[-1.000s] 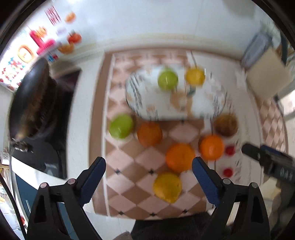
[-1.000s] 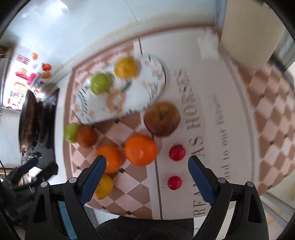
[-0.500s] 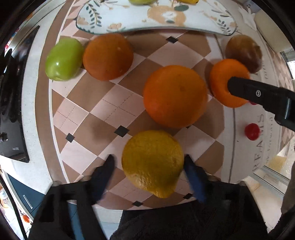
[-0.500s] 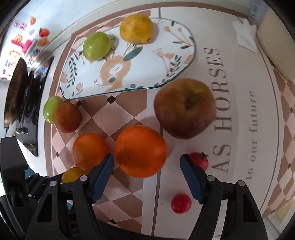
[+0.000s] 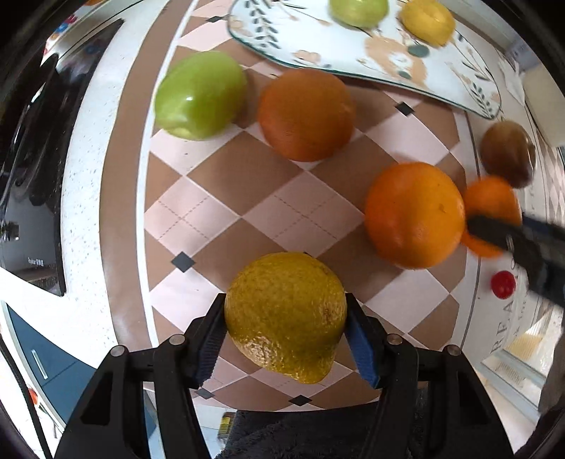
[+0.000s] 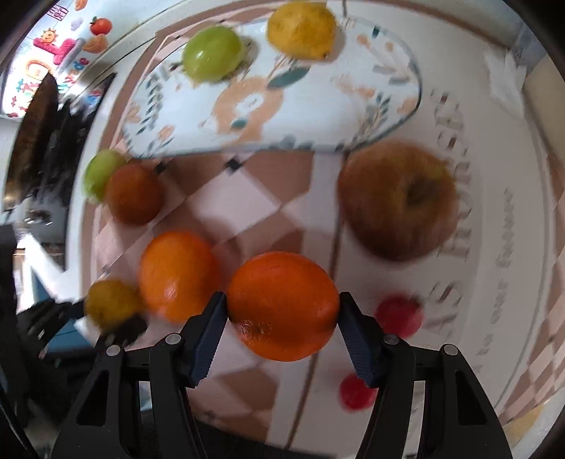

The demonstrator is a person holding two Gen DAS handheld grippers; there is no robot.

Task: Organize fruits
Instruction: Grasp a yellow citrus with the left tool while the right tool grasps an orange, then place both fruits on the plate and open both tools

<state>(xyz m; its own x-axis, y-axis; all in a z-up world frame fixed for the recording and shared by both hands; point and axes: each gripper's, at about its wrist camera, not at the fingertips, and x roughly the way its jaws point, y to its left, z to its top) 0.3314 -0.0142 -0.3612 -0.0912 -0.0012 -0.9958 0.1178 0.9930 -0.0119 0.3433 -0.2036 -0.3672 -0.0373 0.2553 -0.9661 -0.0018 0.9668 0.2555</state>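
Observation:
A yellow lemon [image 5: 286, 314] lies on the checked mat between the blue pads of my left gripper [image 5: 285, 303]. The jaws are closing and both pads touch its sides. In the right wrist view my right gripper [image 6: 282, 300] is closing on an orange [image 6: 282, 303], with a pad against each side. The flowered plate [image 5: 459, 81] at the back holds a green apple [image 6: 212, 53] and a second lemon [image 6: 300, 28]. On the mat lie a green apple [image 5: 199, 95], a dark orange [image 5: 305, 113], another orange [image 5: 413, 215] and a brown apple [image 6: 397, 201].
Two cherry tomatoes [image 6: 399, 314] [image 6: 355, 392] sit on the lettered part of the mat, right of my right gripper. A black stove [image 5: 24, 159] with a pan [image 6: 42, 123] borders the mat on the left. The counter's front edge runs just below both grippers.
Both grippers have come down onto the mat and narrowed their jaws, the left around the lemon and the right around the orange. The fruits have stayed in place.

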